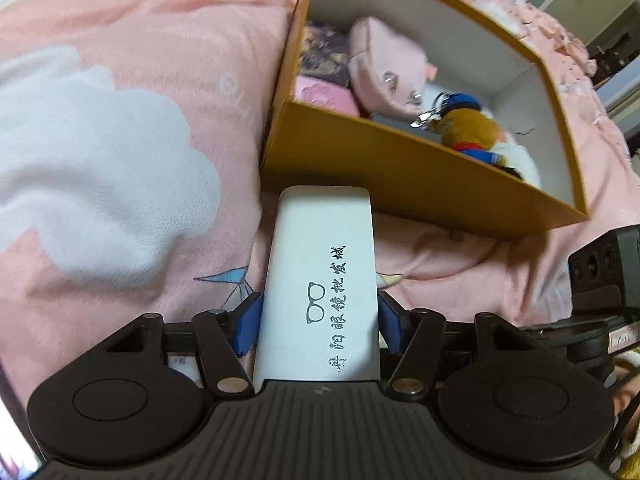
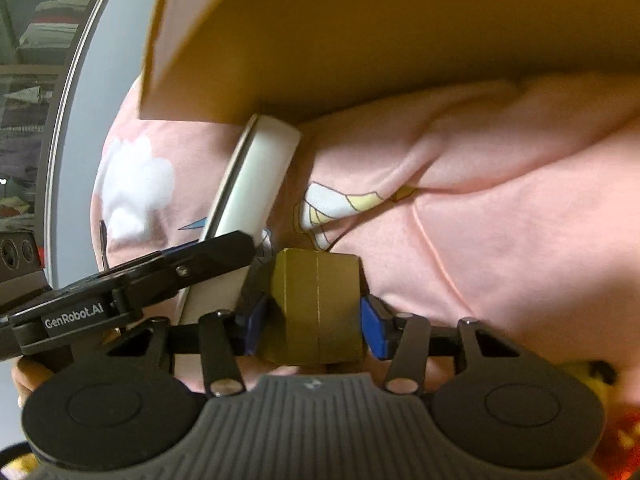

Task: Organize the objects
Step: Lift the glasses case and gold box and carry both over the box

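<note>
My left gripper (image 1: 318, 326) is shut on a white glasses case (image 1: 322, 276) with black printed characters, held just in front of the near wall of an open orange box (image 1: 400, 168). The box holds a pink pouch (image 1: 380, 68), a brown and blue plush toy (image 1: 468, 124) and a pink item (image 1: 324, 94). My right gripper (image 2: 316, 318) is shut on a small gold box (image 2: 318, 304). In the right wrist view the glasses case (image 2: 252, 184) and the left gripper (image 2: 180, 268) sit to the left, under the orange box (image 2: 360, 40).
Everything lies on a pink bedspread (image 1: 120, 128) with white cloud prints; it also shows in the right wrist view (image 2: 500, 200). The right gripper's body (image 1: 600, 280) is at the right edge of the left wrist view. Shelves (image 2: 32, 80) stand far left.
</note>
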The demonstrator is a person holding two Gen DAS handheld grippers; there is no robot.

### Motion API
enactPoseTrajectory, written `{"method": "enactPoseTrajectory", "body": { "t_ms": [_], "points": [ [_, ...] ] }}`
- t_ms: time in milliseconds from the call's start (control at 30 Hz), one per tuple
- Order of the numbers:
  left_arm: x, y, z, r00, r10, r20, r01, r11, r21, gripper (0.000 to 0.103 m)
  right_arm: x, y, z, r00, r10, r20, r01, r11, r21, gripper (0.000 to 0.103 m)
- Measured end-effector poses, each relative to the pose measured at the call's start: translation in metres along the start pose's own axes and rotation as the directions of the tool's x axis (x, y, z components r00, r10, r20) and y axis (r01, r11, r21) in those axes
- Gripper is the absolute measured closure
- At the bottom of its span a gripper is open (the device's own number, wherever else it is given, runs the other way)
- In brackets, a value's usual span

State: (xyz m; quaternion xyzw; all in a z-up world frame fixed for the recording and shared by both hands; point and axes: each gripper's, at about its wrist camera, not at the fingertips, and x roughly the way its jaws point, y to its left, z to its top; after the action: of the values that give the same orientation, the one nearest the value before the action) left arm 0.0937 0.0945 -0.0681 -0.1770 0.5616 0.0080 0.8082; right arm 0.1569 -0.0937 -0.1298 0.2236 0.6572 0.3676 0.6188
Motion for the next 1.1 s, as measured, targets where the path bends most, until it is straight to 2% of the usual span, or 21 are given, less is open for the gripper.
{"method": "enactPoseTrajectory", "body": {
  "t_ms": [167,333,367,467,567,700,867,967,1033,1100],
  "points": [
    [-0.019,-0.013,-0.006,1.000,-0.021,0.015,0.020,0.997,0.069,0.034,-0.038,0.016,-0.008,0.994,-0.079,0.071,0.085,0.993,-0.086,0.052],
    [-0.043,-0.028,-0.010,0.997,-0.070,0.028,0.066,0.987,0.147,0.034,-0.085,0.025,-0.015,0.984,-0.106,0.145,0.129,0.979,-0.158,0.053],
    [-0.047,-0.031,-0.011,0.996,-0.078,0.031,0.072,0.984,0.163,0.034,-0.083,0.028,-0.012,0.981,-0.111,0.159,0.137,0.976,-0.168,0.053],
    [-0.059,-0.045,-0.009,0.994,-0.093,0.048,0.080,0.970,0.230,0.034,-0.104,0.038,-0.017,0.973,-0.114,0.202,0.157,0.965,-0.210,0.053],
    [-0.070,-0.063,-0.002,0.992,-0.102,0.072,0.073,0.941,0.330,0.034,-0.125,0.052,-0.018,0.961,-0.114,0.254,0.180,0.950,-0.255,0.053],
    [-0.079,-0.089,0.015,0.989,-0.100,0.106,0.040,0.887,0.461,0.034,-0.158,0.067,-0.014,0.930,-0.138,0.341,0.249,0.918,-0.308,0.053],
    [-0.070,-0.123,0.047,0.985,-0.054,0.163,-0.058,0.788,0.613,0.034,-0.185,0.072,0.000,0.870,-0.187,0.456,0.355,0.880,-0.317,0.053],
    [-0.054,-0.140,0.067,0.983,-0.031,0.182,-0.102,0.730,0.675,0.034,-0.200,0.066,0.017,0.839,-0.207,0.503,0.390,0.873,-0.291,0.053],
    [-0.039,-0.153,0.079,0.980,-0.020,0.200,-0.134,0.673,0.727,0.034,-0.205,0.064,0.030,0.816,-0.233,0.530,0.426,0.861,-0.277,0.053],
    [-0.024,-0.166,0.086,0.979,-0.019,0.205,-0.154,0.592,0.791,0.034,-0.208,0.063,0.040,0.797,-0.256,0.547,0.460,0.843,-0.277,0.053]
  ]
}}
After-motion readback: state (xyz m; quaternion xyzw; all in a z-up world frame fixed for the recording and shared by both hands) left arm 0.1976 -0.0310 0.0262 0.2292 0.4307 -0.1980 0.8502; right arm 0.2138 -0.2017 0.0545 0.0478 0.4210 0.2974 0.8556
